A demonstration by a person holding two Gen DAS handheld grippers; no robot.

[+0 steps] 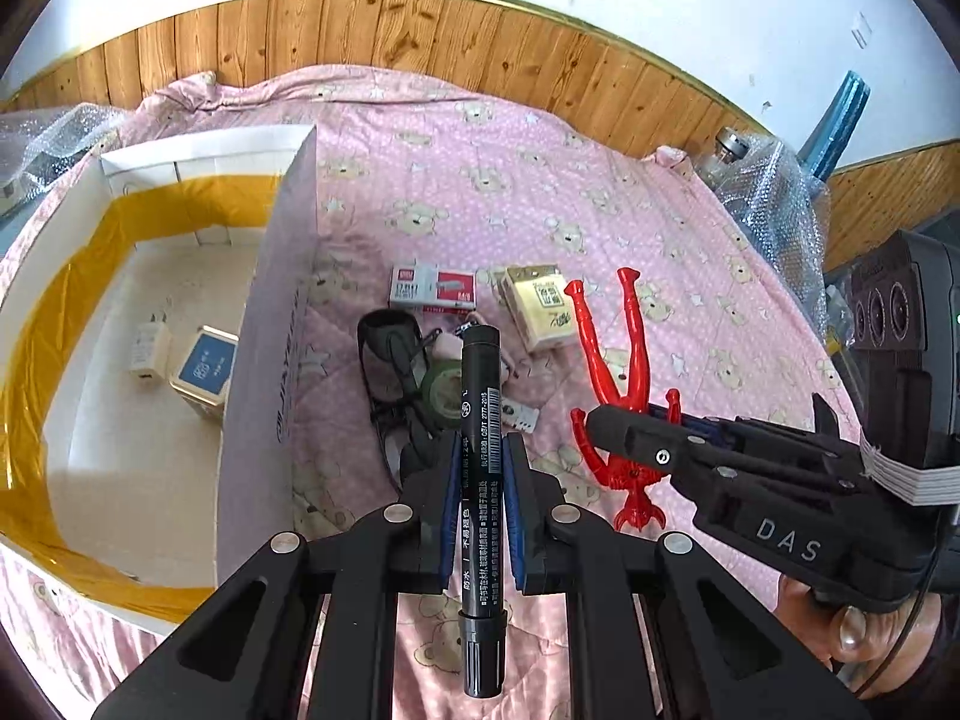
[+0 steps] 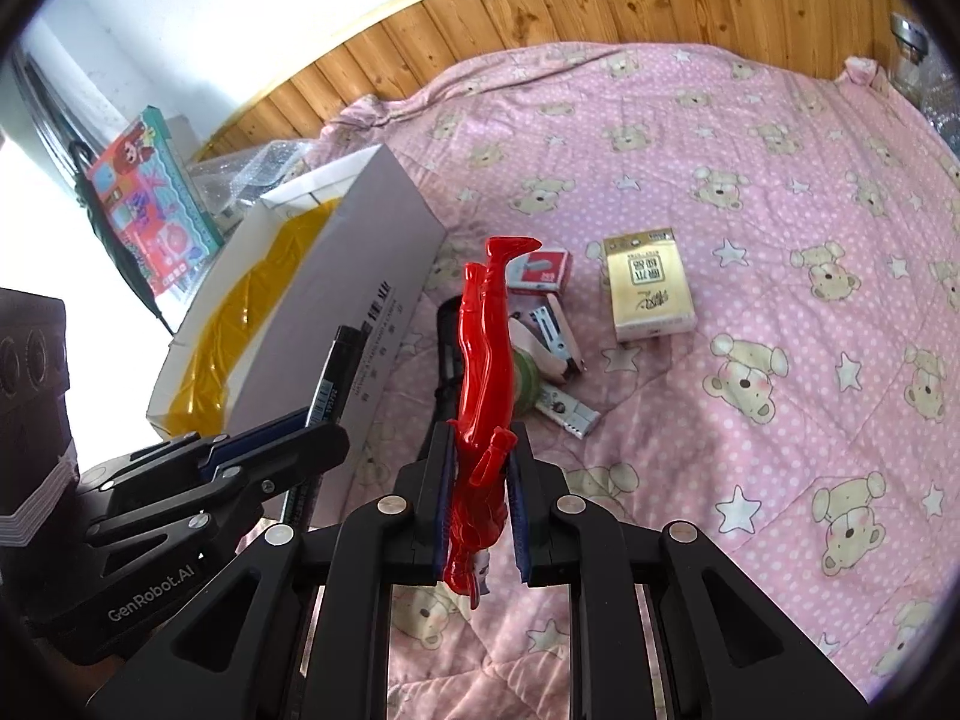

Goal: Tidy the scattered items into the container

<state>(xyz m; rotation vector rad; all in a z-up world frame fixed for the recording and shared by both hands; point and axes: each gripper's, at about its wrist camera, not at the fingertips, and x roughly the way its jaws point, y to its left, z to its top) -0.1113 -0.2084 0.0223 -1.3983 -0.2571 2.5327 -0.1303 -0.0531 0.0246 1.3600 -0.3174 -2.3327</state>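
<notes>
Nearest to us, the left gripper [image 1: 480, 480] pinched a black marker pen [image 1: 480, 420] between its blue pads, the pen standing lengthwise along the fingers and lifted clear of the bed [image 1: 600, 192]. Just to its right, the right gripper [image 2: 480, 480] was clamped on a red toy figure [image 2: 486, 360], which hung head-down toward the camera with its legs pointing away. So we had two items in hand at once, and neither was over the box yet; we judged both were about to be carried to it.

A little farther out, a small heap remained on the pink bear-print quilt: dark sunglasses [image 1: 390, 372], a green tape roll [image 1: 441, 390], a small stapler [image 2: 555, 336] and a white nail-clipper-like piece [image 2: 570, 411], all touching or overlapping. Beyond these lay a red-and-white staples box [image 1: 432, 288] and, just beside it, a yellow cigarette pack [image 1: 540, 306].

To the left stood the white cardboard box [image 1: 270, 330] with its yellow lining. It already held a white charger plug [image 1: 147, 351] and a small blue-topped tin [image 1: 207, 369], resting near each other on its floor.

By our count, two things were stowed, two were in transit, and about six waited on the bed, so we were well short of halfway.
</notes>
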